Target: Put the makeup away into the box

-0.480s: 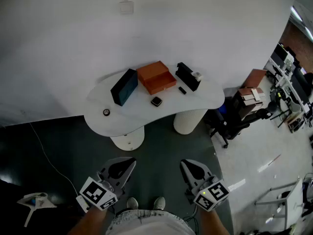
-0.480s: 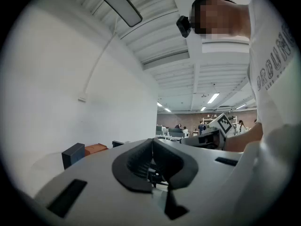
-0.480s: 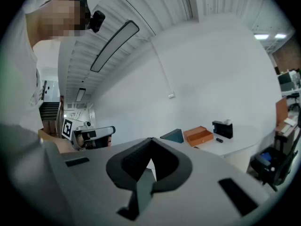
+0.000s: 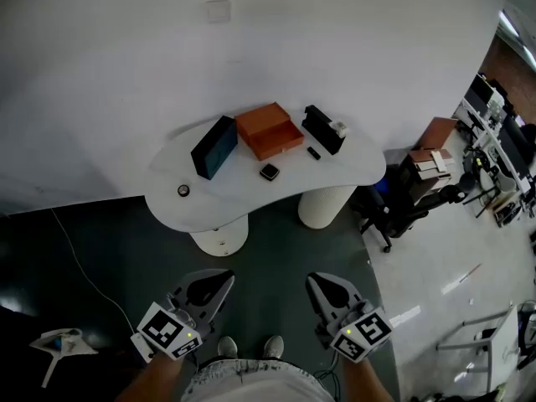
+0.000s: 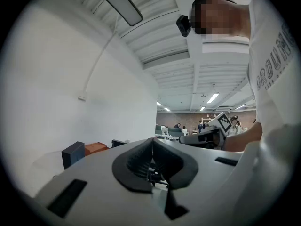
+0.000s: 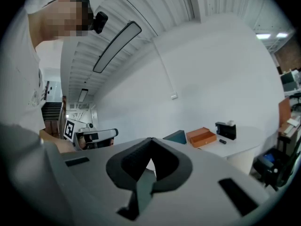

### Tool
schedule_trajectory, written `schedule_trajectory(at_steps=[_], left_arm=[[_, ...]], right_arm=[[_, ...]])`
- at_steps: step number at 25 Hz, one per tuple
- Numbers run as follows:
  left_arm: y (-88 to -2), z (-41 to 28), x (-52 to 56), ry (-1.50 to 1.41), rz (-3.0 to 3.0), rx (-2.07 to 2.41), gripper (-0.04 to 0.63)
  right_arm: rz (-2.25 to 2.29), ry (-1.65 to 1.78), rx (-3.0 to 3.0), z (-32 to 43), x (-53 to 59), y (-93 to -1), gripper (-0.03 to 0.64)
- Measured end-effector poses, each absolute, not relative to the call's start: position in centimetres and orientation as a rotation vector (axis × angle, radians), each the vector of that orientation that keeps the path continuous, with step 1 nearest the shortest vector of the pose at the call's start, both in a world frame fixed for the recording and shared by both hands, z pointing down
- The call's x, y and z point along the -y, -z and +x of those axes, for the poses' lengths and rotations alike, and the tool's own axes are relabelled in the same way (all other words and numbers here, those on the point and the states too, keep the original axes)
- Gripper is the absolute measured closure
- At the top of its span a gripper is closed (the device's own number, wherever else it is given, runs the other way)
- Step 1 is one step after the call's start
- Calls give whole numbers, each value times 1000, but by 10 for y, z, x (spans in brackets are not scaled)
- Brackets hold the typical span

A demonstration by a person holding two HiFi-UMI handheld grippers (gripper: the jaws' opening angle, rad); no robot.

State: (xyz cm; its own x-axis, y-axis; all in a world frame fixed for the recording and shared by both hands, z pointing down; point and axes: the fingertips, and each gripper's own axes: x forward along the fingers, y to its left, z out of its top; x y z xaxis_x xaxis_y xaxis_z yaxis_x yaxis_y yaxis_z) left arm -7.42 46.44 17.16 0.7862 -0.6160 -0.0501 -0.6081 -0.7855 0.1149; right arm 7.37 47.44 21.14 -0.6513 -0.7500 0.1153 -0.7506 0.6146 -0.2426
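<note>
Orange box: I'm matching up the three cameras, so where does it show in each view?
Head view: the orange box is at upper centre, on the white table.
Left gripper view: it is low on the left, near the wall.
Right gripper view: it is right of centre, on the table.
Shared landmark: the dark box sits just left of it in every view.

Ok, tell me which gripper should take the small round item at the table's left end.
Left, probably. The round item lies at the end of the table nearer the left gripper; the right gripper would have to cross over. Both are shut and empty, far from it.
</note>
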Motion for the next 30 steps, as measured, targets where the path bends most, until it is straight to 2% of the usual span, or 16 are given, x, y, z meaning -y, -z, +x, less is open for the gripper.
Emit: schedule_trajectory(at_steps=[30], left_arm=[[-175, -79, -469, 105, 2878, 1009, 558]], right_arm=[[1324, -377, 2801, 69, -479, -207, 612]])
